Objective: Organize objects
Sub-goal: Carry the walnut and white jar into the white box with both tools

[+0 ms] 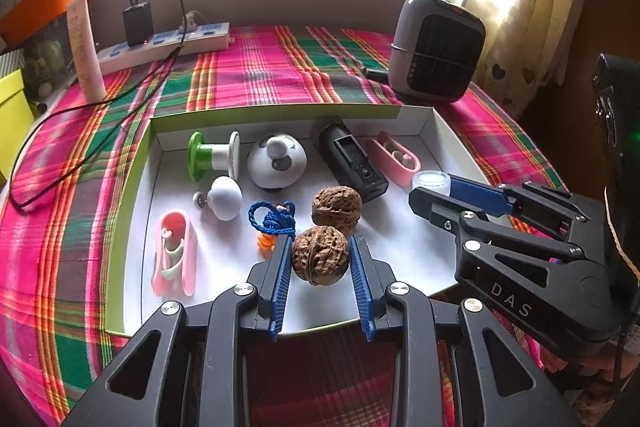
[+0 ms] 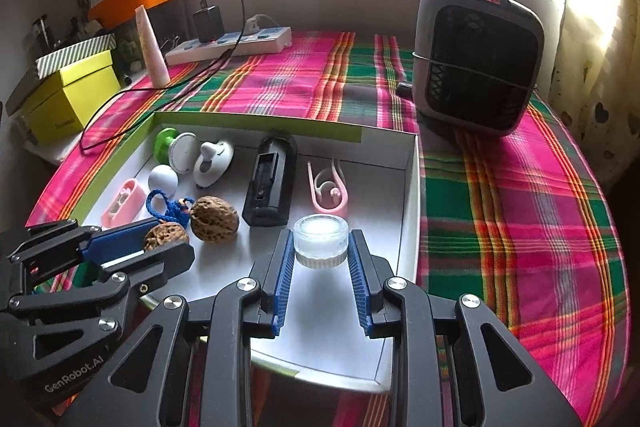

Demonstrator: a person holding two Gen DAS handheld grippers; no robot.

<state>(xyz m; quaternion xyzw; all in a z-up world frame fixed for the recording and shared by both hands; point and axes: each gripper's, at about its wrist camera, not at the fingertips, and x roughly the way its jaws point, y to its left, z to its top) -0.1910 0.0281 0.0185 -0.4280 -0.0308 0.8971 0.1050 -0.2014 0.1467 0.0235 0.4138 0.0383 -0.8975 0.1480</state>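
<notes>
A shallow white box with green rim lies on the plaid table. My left gripper is shut on a brown walnut inside the box. A second walnut lies just beyond it. My right gripper is shut on a small clear jar at the box's right side. The box also holds a blue cord, pink clips, white knobs, a green-and-white spool and a black case.
A grey heater stands at the back right. A power strip with black charger and cable lies at the back left, beside a pink tube. Yellow and orange boxes are at the left edge.
</notes>
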